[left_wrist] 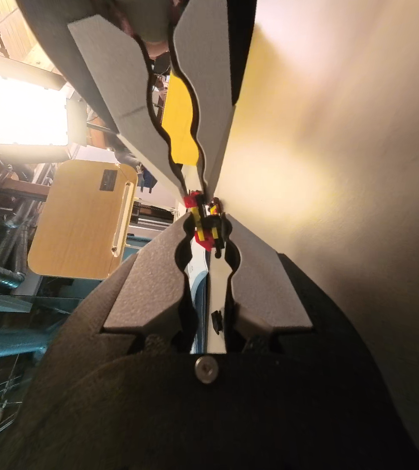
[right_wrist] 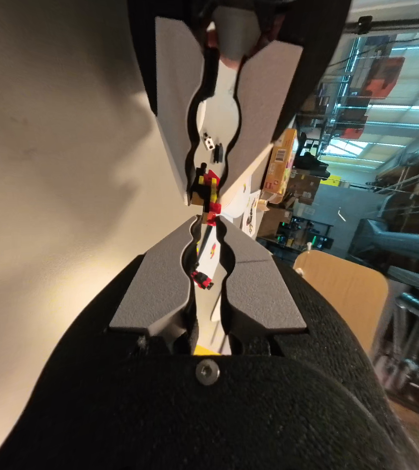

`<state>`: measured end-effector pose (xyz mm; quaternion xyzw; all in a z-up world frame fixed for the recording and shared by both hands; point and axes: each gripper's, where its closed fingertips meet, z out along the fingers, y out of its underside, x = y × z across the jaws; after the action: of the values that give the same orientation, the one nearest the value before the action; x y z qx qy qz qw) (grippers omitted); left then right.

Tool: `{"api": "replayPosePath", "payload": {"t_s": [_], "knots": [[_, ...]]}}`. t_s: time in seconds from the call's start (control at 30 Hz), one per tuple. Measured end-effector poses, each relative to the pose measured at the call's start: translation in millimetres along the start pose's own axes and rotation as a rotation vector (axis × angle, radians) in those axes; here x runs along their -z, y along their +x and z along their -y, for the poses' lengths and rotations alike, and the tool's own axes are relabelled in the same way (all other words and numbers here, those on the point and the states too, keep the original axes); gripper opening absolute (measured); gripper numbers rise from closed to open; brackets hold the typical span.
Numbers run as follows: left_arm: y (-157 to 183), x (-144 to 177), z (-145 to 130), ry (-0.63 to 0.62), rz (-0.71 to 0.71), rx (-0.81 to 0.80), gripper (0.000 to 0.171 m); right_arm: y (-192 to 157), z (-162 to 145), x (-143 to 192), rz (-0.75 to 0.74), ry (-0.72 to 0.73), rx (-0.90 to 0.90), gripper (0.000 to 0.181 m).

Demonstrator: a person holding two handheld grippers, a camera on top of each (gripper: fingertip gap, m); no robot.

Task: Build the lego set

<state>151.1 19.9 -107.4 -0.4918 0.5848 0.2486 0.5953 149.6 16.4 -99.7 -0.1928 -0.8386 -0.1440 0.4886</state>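
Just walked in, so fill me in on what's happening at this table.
A person is building a small red, yellow and black lego model, gripping it from opposite ends with two tools. The left hand-held gripper and the right hand-held gripper meet tip to tip, both shut on it above the white table. Loose pieces lie nearby.

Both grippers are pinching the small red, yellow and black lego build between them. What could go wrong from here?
1. The lego build is gripped only at the tips of the left gripper and right gripper, so it could twist or pop apart if squeezed or pulled.
2. A black piece lies on the white table below; anything that falls could scatter among such loose pieces.
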Motion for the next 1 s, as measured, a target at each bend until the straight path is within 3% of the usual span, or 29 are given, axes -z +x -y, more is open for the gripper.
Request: {"api": "replayPosePath", "payload": {"t_s": [0.13,0.4,0.53,0.6,0.73,0.83,1.0], "knots": [[3.5,-1.7,-3.3,-0.023,-0.011,-0.015,0.020,-2.0,-2.3,-3.3,-0.027,-0.100,0.164,0.011],[1.1,-0.7,-0.9,-0.005,0.009,-0.021,0.019,-3.1,0.2,-0.5,0.006,-0.016,0.005,0.004],[2.8,-1.0,-3.2,0.002,-0.003,-0.040,0.020,-8.6,-4.2,0.6,0.097,0.057,-0.243,0.005],[-0.3,-1.4,-14.0,-0.023,0.016,-0.066,0.020,-17.4,-15.2,-0.7,0.190,0.075,-0.457,0.021],[8.2,0.5,-21.2,0.031,-0.017,-0.177,0.019,-34.5,-26.1,-5.9,0.373,0.146,-0.934,0.032],[-0.8,2.4,-29.9,0.016,0.070,-0.310,0.020,-33.8,-41.0,-16.8,0.357,0.174,-1.090,0.027],[-1.2,1.5,-38.6,0.016,0.058,-0.290,0.020,-38.3,-45.0,-39.5,0.506,0.182,-1.334,0.019]]}}
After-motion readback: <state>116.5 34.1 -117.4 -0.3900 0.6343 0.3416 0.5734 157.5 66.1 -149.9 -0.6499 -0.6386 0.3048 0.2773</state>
